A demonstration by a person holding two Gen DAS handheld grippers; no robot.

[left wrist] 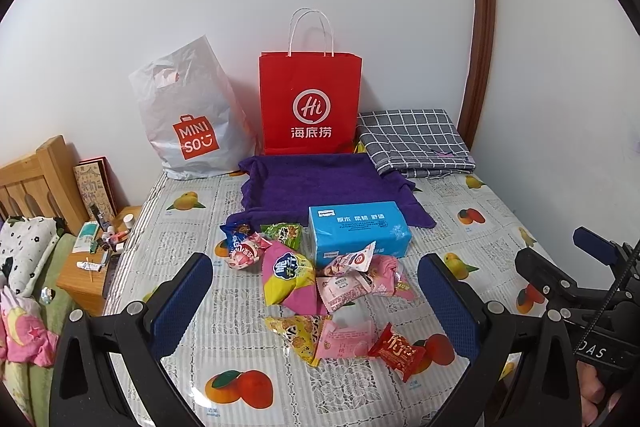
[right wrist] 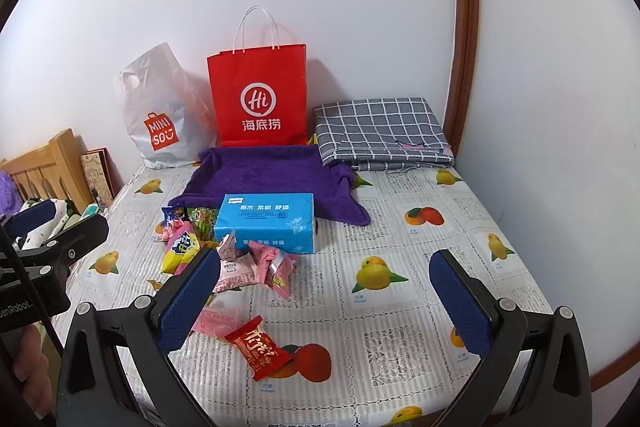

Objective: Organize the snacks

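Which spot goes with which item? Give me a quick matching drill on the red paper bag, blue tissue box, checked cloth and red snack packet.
Things:
1. red paper bag
2. blue tissue box
3. checked cloth
4. red snack packet

Places:
A. nearest the grippers, at the front of the snack pile
B. folded in the far right corner
C. upright against the wall
D. on the front edge of the purple towel

Pairs: 1-C, 2-D, 3-B, 4-A

even indoor light | soft shadows | sharp centre | fisheye-bent, vignetted edges
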